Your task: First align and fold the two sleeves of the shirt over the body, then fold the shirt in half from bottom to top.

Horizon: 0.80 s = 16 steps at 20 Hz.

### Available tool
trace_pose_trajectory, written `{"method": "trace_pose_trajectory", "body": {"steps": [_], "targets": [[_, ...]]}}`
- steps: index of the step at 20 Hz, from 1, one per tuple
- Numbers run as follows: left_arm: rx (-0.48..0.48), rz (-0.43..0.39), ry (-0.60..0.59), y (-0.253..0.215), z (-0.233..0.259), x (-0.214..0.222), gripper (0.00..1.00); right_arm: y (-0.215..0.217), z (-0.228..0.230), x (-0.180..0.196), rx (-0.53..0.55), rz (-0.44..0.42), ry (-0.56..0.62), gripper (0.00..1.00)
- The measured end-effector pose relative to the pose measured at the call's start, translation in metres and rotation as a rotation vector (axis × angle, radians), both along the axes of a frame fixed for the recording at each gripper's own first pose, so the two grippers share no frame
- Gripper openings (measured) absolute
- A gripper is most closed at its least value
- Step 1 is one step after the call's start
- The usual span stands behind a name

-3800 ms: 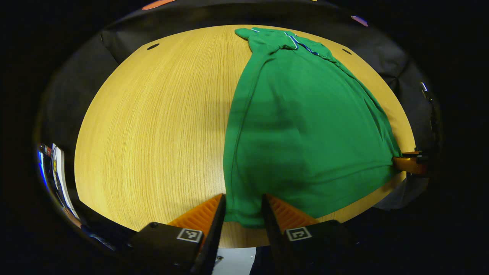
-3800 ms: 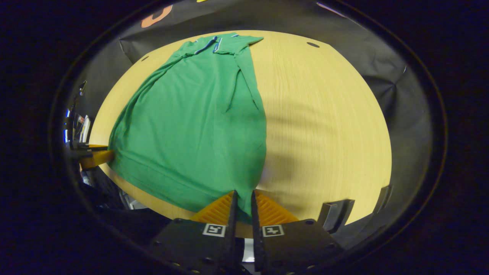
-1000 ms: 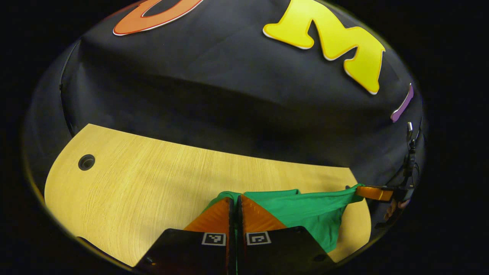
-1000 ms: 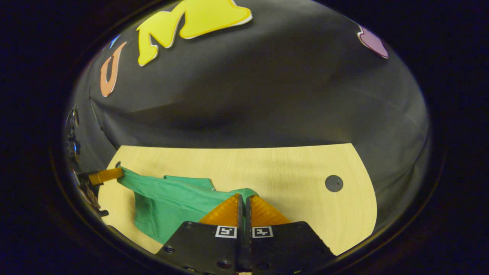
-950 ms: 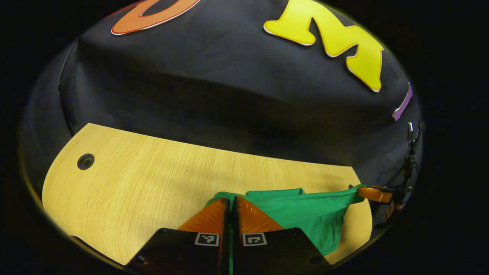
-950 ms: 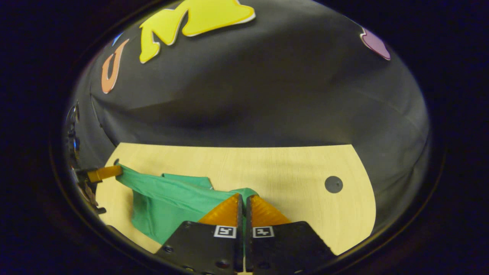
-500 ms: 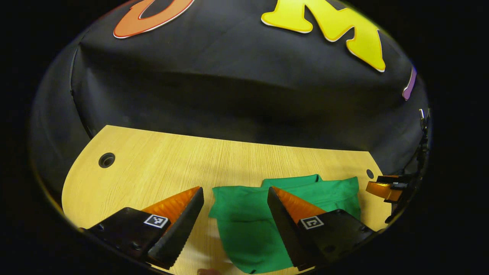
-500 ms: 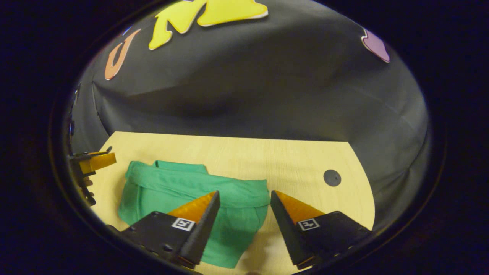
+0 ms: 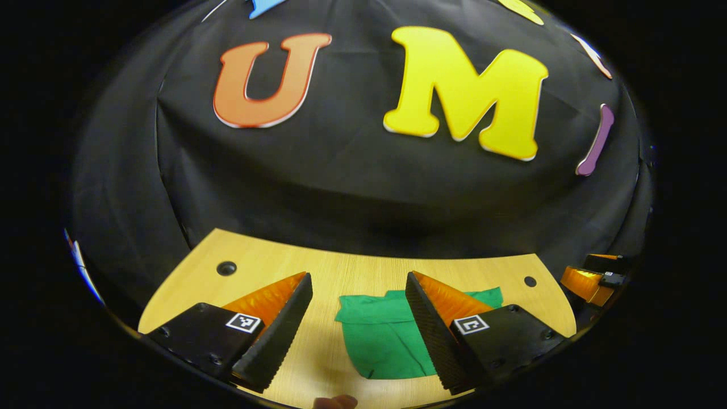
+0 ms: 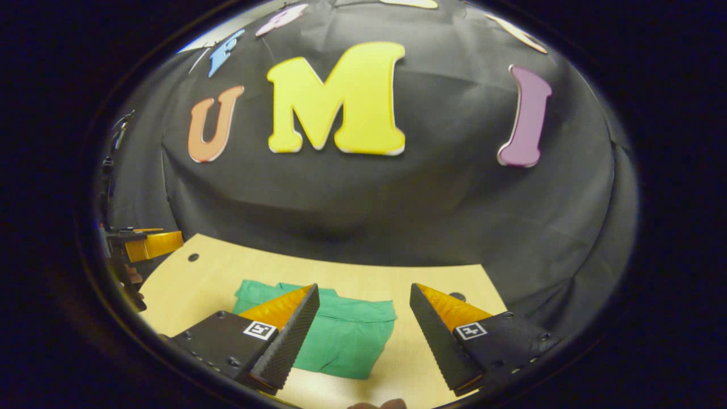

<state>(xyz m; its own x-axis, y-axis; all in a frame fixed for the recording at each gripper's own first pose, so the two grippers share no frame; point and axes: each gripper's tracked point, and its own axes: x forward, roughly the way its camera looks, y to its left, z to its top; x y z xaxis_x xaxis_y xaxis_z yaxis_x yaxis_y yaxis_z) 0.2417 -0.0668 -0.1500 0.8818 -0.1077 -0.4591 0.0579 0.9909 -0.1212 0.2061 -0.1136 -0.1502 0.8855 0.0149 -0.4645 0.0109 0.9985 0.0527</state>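
Left gripper view is looking across the wooden table (image 9: pixel 352 272) at a green shirt (image 9: pixel 380 341) that is lying folded into a compact bundle on the tabletop, framed between the spread fingers of the left gripper (image 9: pixel 358 335). Its jaws are standing wide apart, gripping nothing and hanging clear of the cloth. Off at the right edge, part of the right gripper (image 9: pixel 590 278) is showing beyond the table's corner. Right gripper view is catching the same shirt (image 10: pixel 346 335) from the other side, lying flat on the table (image 10: pixel 227 267) with its upper layer doubled back over the lower one. The right gripper (image 10: pixel 363 335) is likewise holding its jaws released and wide, with the bundle lying partly behind its left-hand finger. At the far left edge, the left gripper (image 10: pixel 147 244) is showing beside the table, with fingers (image 10: pixel 133 278) of the person's hand just below it.
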Motion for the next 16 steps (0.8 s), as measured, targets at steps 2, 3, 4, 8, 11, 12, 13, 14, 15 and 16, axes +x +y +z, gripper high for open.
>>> {"method": "trace_pose_trajectory", "body": {"steps": [2,3,4,8,11,12,13,14,15,16], "targets": [[0.029,0.015,-0.045,0.003,0.037,-0.026,1.00,0.002,0.039,-0.027,0.006,-0.030,-0.064,0.98],[0.029,0.015,-0.058,-0.002,0.052,-0.043,1.00,0.004,0.050,-0.043,0.012,-0.047,-0.079,0.98],[0.022,0.009,-0.074,-0.006,0.066,-0.060,1.00,0.010,0.060,-0.061,0.022,-0.051,-0.089,0.96],[0.033,0.005,-0.145,-0.010,0.111,-0.120,1.00,0.028,0.092,-0.122,0.022,-0.067,-0.157,0.98],[0.040,0.001,-0.192,-0.008,0.130,-0.162,1.00,0.038,0.115,-0.157,0.010,-0.087,-0.212,0.98],[0.052,0.010,-0.204,-0.005,0.134,-0.173,1.00,0.041,0.120,-0.167,-0.003,-0.085,-0.226,0.97],[0.052,0.017,-0.217,-0.003,0.138,-0.184,1.00,0.047,0.121,-0.176,-0.011,-0.076,-0.237,0.97],[0.046,0.014,-0.230,-0.004,0.142,-0.190,1.00,0.052,0.122,-0.183,-0.014,-0.072,-0.242,0.96],[0.046,0.011,-0.241,-0.006,0.145,-0.194,1.00,0.055,0.122,-0.190,-0.007,-0.075,-0.241,0.96],[0.051,0.009,-0.253,-0.005,0.148,-0.196,1.00,0.058,0.125,-0.194,0.014,-0.086,-0.234,0.98]]}}
